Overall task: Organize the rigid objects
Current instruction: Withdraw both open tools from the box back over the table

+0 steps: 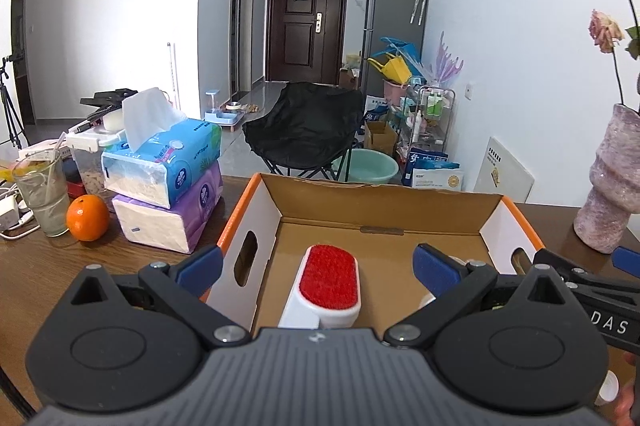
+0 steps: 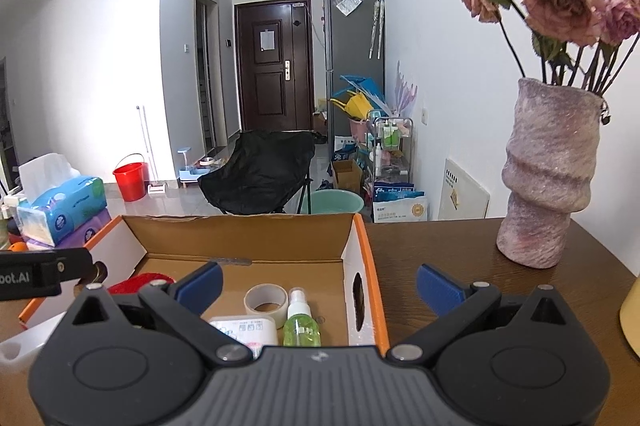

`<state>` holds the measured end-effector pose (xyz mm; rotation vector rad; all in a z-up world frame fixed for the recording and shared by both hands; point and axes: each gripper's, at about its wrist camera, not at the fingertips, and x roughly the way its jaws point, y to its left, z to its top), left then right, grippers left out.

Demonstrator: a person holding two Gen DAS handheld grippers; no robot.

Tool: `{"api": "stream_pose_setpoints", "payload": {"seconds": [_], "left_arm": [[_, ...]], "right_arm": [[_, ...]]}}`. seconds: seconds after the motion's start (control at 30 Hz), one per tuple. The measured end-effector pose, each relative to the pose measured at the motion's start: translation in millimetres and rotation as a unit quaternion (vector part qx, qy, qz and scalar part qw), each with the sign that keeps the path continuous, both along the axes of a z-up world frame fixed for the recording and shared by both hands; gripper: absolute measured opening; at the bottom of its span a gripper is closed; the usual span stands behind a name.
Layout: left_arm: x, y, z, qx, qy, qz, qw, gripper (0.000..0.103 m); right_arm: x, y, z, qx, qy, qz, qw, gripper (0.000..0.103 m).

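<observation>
An open cardboard box [image 1: 384, 202] with orange-edged walls sits on the brown table, and the same box [image 2: 240, 230] shows in the right wrist view. A white lint brush with a red pad [image 1: 329, 280] lies inside it. A tape roll [image 2: 266, 302], a green spray bottle [image 2: 301, 324] and a white packet [image 2: 244, 331] lie in its right half. My left gripper [image 1: 318, 266] is open above the brush, touching nothing. My right gripper [image 2: 318, 284] is open wide over the box's right wall, empty. The right gripper's tip [image 1: 580, 272] shows at the left view's right edge.
Stacked tissue packs [image 1: 168, 182], an orange [image 1: 87, 217] and a glass with a straw [image 1: 42, 192] stand left of the box. A pink vase with dried roses [image 2: 548, 170] stands to the right. A yellow object [image 2: 631, 318] sits at the right edge.
</observation>
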<state>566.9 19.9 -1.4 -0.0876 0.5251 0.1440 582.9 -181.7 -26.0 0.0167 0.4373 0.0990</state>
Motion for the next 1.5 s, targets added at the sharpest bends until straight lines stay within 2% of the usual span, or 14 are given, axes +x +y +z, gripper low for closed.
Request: {"api": "stream_pose_setpoints", "payload": {"seconds": [0.73,1.5], "left_arm": [[-90.2,-3.6,13.6,0.003,-0.022,-0.008,0.9997,0.103],[-172.4,-25.9,9.1,0.012,-0.014,-0.036,0.9992,0.103]], "right_arm": [[-100.4,-21.2,14.8,-0.011,-0.017,0.005,1.0,0.103],[-190.7,-41.1,1.5,-0.026,-0.005,0.01,1.0,0.103]]}}
